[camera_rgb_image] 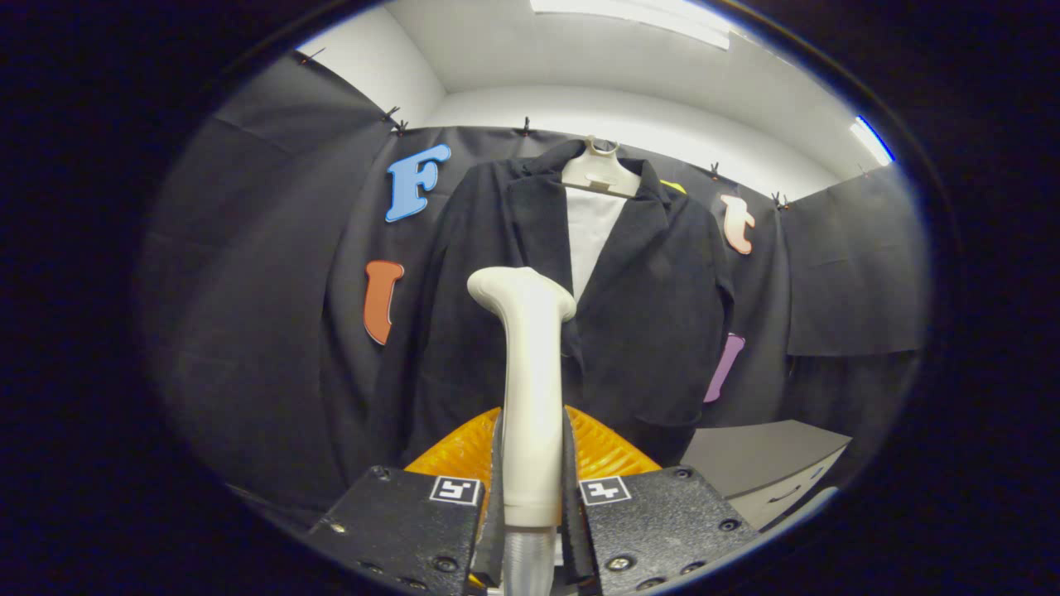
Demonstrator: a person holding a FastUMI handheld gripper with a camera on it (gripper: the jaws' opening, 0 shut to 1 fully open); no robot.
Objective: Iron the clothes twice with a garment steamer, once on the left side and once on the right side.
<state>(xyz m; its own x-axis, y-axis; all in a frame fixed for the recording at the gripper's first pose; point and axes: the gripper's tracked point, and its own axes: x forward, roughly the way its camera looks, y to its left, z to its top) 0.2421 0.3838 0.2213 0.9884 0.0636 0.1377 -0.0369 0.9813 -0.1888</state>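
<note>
A white garment steamer [530, 389] stands upright between my fingers, its head bent toward the left at the top. My gripper [531, 488] is shut on the steamer's handle, both fingers pressing its sides. Beyond the steamer a black jacket [654, 314] hangs on a white hanger [600, 172] against the booth's black cloth wall, with a white panel [590, 240] showing between its lapels. The steamer head is in front of the jacket's left half, around chest height; I cannot tell if it touches the cloth.
A grey cabinet or table top [766, 459] stands low at the right, beside the jacket's hem. Black cloth wall [248, 331] closes off the left and the back. A bright ceiling light strip [638, 15] runs overhead.
</note>
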